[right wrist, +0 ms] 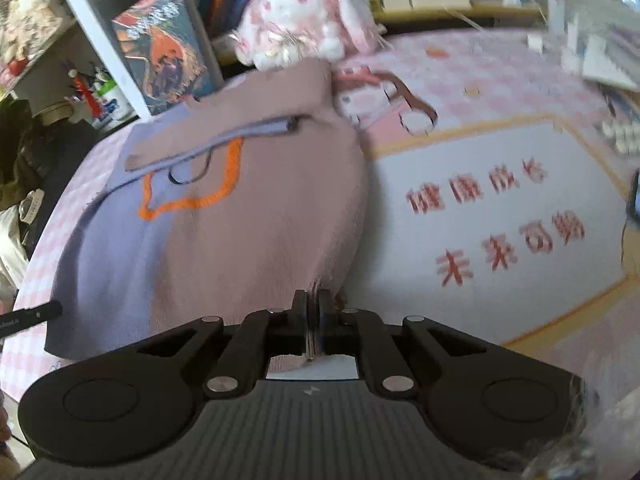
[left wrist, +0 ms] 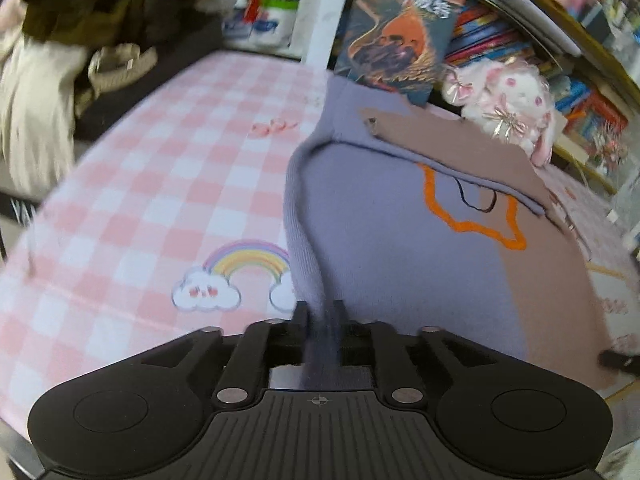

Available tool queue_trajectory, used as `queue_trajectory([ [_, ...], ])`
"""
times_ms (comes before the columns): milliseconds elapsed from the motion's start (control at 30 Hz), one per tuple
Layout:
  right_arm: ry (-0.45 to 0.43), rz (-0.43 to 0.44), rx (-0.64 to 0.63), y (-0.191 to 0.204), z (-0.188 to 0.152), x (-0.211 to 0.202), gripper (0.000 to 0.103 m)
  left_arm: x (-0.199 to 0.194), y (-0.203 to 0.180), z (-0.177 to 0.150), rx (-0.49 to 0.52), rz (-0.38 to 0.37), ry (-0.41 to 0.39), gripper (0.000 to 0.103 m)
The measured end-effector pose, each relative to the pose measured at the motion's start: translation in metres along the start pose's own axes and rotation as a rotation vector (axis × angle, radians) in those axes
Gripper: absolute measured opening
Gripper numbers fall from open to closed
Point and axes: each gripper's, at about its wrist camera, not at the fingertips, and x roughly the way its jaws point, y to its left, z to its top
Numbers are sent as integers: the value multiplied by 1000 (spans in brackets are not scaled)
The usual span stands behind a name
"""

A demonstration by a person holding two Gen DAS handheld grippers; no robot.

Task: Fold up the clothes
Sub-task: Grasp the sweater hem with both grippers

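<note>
Garment: lilac and dusty-pink knit sweater [left wrist: 400, 248] with an orange outline motif [left wrist: 472, 216], lying on the table with its near hem lifted toward both cameras; its far end runs toward 12 o'clock.
Fold: a strip of the sweater lies turned over across the upper part, lilac edge showing along it.
Left gripper [left wrist: 320, 312]: black two-finger tool, jaws closed tight on a bunched ridge of the lilac hem at the garment's 7 o'clock corner; fabric fills the gap.
Right gripper [right wrist: 313, 304]: black, jaws nearly together, pinching a thin edge of the pink hem at the garment's 5 o'clock corner.
Surface: table under a pink-and-white checked cloth [left wrist: 160, 160] with a rainbow-and-cloud print [left wrist: 236, 276] just beside the sweater at 9 o'clock.
Right side of cloth: pale panel with red characters [right wrist: 492, 216], at 3 o'clock of the sweater.
Background, 12 o'clock: white and pink plush toy [left wrist: 512, 104] touching or just behind the sweater's far end; illustrated book cover [left wrist: 396, 32] upright beside it; shelves of books beyond.
Image quality: motion blur in both views, worse on the right.
</note>
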Motion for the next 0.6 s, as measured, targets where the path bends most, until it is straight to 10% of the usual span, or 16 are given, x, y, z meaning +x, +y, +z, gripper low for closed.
queue_trajectory([
  [167, 41, 25, 73, -12, -5, 8, 26, 1, 4, -4, -66, -63, 17, 45],
  [267, 40, 40, 58, -11, -3, 11, 25, 2, 1, -5, -65, -56, 5, 40],
  [333, 38, 42, 42, -11, -3, 13, 12, 3, 2, -5, -74, -39, 8, 5],
  [600, 40, 93, 75, -38, -13, -5, 9, -22, -1, -21, -110, -48, 2, 4],
])
